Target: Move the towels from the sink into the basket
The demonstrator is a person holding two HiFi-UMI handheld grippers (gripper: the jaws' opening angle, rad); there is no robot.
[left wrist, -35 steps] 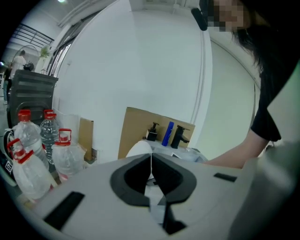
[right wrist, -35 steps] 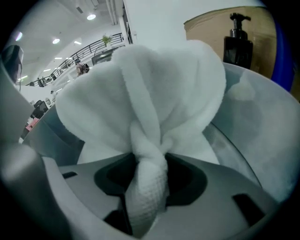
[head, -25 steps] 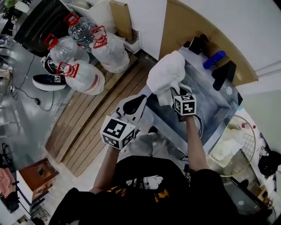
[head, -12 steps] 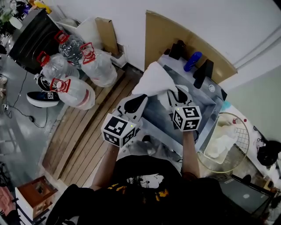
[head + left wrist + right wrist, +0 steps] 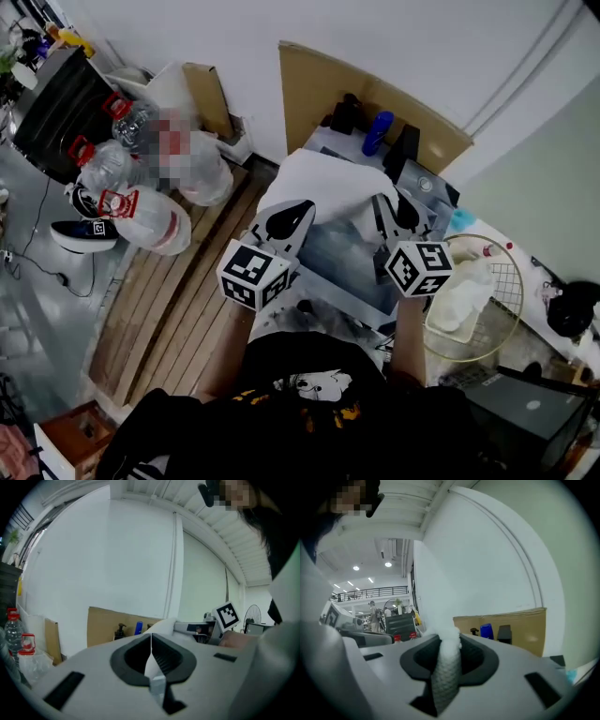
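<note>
Raised from the sink (image 5: 349, 255), the limp, evidently light towel (image 5: 323, 187) sagged between left gripper (image 5: 296, 210) and right gripper (image 5: 392, 206), each clamped on an edge, a sound hold.

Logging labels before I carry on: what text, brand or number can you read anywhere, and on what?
No text is legible in any view.
Black-and-white square patterns only, no letters: left marker cube, right marker cube.
Yellow print, too blurred to read: black shirt.
Nothing readable at this size: blue bottle, water jugs.
</note>
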